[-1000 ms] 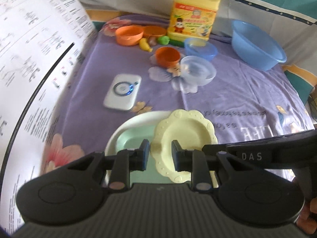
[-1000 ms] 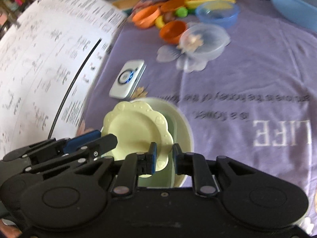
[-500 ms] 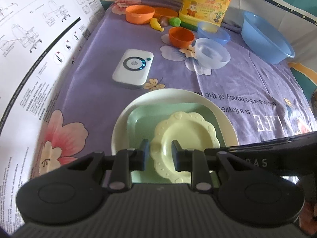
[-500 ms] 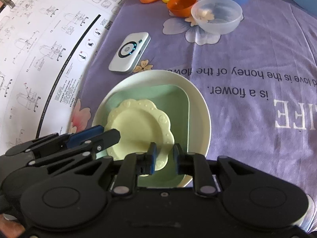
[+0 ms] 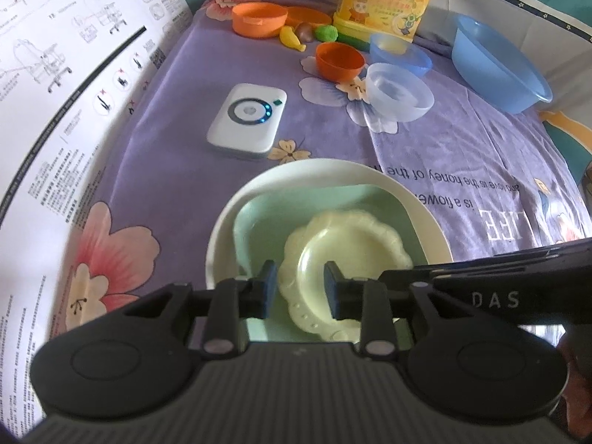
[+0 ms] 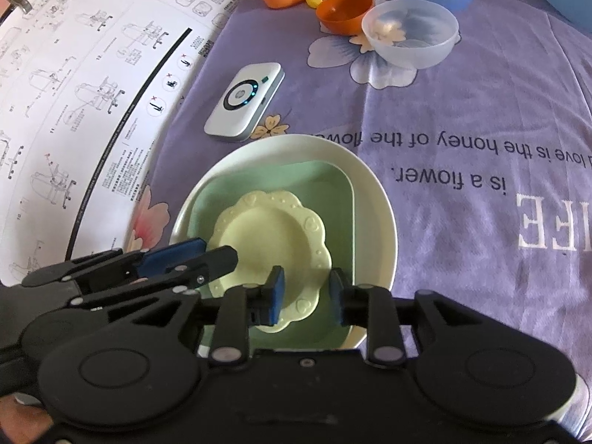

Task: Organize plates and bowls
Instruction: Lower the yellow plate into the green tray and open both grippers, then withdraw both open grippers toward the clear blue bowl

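A pale yellow scalloped plate (image 5: 351, 251) (image 6: 270, 236) lies on a green square plate (image 5: 266, 222) (image 6: 333, 199), which sits in a white round plate (image 5: 318, 170) (image 6: 373, 199) on the purple cloth. My left gripper (image 5: 299, 290) straddles the yellow plate's near-left rim. Its jaws are opening and the pads stand off the rim. My right gripper (image 6: 305, 296) straddles the near-right rim. Its jaws are opening too, and its pads are clear of the plate. The left gripper (image 6: 216, 253) also shows in the right wrist view, at the plate's left edge.
Farther back stand a clear bowl (image 5: 399, 92), an orange bowl (image 5: 338, 61), a small blue bowl (image 5: 399, 55), another orange bowl (image 5: 259, 18), toy fruits and a yellow jug (image 5: 384, 0). A large blue basin (image 5: 495, 63) is far right. A white device (image 5: 248, 120) lies beyond the stack, with an instruction sheet (image 5: 55, 111) left.
The yellow plate came down from above the stack onto the green plate. Both grippers' jaws have widened and no longer pinch its rim.
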`<move>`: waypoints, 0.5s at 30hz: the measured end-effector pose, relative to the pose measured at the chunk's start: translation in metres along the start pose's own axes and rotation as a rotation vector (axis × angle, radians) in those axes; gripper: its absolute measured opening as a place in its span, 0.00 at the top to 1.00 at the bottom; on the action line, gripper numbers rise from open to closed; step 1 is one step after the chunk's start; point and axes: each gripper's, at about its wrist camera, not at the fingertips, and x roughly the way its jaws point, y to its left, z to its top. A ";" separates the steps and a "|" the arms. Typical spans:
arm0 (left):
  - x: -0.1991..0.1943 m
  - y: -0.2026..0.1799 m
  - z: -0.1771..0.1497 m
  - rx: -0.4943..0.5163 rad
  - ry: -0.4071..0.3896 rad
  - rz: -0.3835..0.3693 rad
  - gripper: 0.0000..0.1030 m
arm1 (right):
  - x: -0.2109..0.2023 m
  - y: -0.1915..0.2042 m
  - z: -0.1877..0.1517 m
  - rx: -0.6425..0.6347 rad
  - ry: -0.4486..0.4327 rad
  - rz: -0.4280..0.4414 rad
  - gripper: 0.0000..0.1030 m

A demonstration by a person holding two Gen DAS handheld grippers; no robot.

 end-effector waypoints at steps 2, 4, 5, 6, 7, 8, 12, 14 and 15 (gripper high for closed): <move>-0.003 0.001 0.000 0.003 -0.017 0.026 0.57 | -0.005 -0.002 0.000 0.004 -0.020 0.009 0.66; -0.008 0.004 0.000 -0.010 -0.037 0.059 0.41 | -0.010 -0.004 0.001 0.012 -0.039 0.021 0.61; -0.010 0.006 0.000 -0.016 -0.046 0.068 0.34 | -0.014 -0.005 0.001 0.013 -0.054 0.026 0.53; -0.013 0.008 0.001 -0.021 -0.056 0.076 0.27 | -0.018 -0.006 0.001 0.012 -0.071 0.023 0.47; -0.017 0.010 0.001 -0.029 -0.068 0.083 0.23 | -0.025 -0.007 0.001 0.007 -0.101 0.015 0.33; -0.020 0.012 0.001 -0.035 -0.080 0.090 0.15 | -0.029 -0.007 0.001 0.001 -0.124 0.009 0.24; -0.030 0.014 0.002 -0.037 -0.115 0.108 0.02 | -0.042 -0.002 0.000 -0.045 -0.173 -0.005 0.12; -0.031 0.013 0.001 -0.033 -0.115 0.117 0.00 | -0.047 0.001 -0.003 -0.076 -0.192 -0.020 0.06; -0.031 0.012 0.000 -0.031 -0.113 0.117 0.00 | -0.047 0.002 -0.004 -0.091 -0.197 -0.024 0.04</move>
